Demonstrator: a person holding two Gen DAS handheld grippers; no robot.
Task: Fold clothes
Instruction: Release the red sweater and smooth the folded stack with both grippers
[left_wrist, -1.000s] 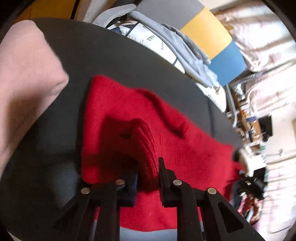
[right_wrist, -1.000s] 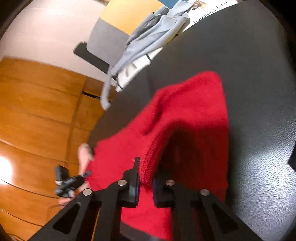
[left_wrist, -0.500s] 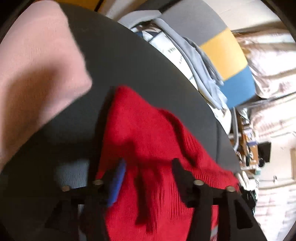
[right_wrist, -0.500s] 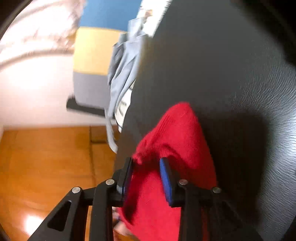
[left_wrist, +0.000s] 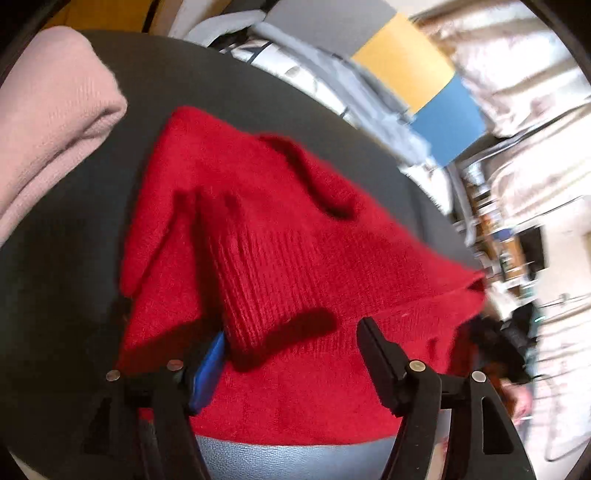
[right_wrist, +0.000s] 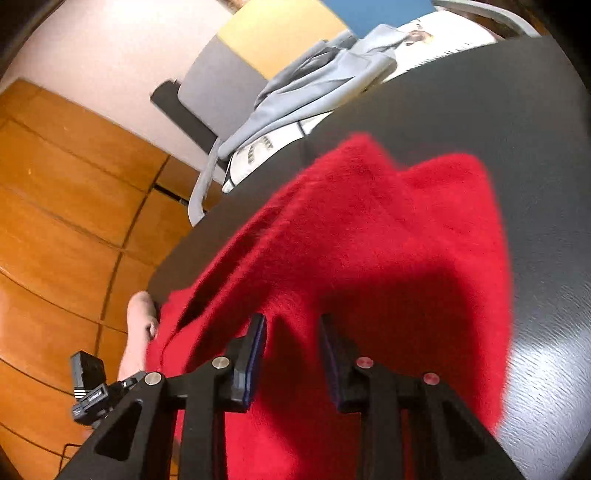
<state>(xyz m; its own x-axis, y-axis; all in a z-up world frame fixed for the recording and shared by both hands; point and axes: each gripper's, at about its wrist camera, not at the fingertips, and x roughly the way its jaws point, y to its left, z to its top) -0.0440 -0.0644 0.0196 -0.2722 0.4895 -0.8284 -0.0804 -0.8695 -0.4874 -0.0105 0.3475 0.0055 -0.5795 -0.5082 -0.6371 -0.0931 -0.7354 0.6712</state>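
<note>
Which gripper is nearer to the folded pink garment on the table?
Left. The left gripper hangs open over the red sweater, with the pink garment just beyond that sweater's edge. The right gripper works the sweater's other side; no pink garment shows there.

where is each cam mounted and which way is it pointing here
Left wrist: sits on the left gripper, looking forward and down along its open jaws at the red sweater on the dark table; a folded pink garment lies at left. Only the gripper's fingers show.
Right wrist: sits on the right gripper, looking down at the same sweater toward the wooden floor; its jaws stand apart over the knit, and a hand shows at the table edge.
Shared: sweater, table, grey clothing on the chair behind.
</note>
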